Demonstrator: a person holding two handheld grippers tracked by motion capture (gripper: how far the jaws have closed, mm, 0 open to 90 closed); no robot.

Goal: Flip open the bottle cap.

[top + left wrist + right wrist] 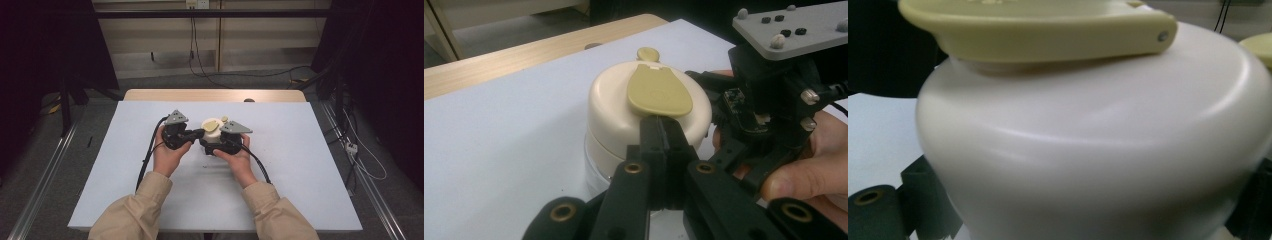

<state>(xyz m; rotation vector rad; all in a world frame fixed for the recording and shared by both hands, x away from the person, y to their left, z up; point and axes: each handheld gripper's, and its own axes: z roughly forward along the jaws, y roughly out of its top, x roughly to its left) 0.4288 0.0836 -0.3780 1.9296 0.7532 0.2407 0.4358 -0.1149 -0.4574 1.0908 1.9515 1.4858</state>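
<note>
A cream round container (210, 134) stands at the middle of the white table. On its lid lies a flat yellow-green flap (658, 90), with a small yellow knob (648, 52) behind it. My left gripper (663, 125) comes in level from the left with its jaws shut together, the tips touching the flap's near edge. Whether they pinch the flap I cannot tell. My right gripper (215, 148) is shut on the container's body (1098, 150) from the near right. One black finger (923, 200) lies against its left side, under the flap (1038, 35).
The white sheet (300, 165) covers the table, with a strip of bare wood (215, 95) along the far edge. Black cables (147, 160) trail from both grippers toward the person. Metal rails and cables lie on the floor beside the table.
</note>
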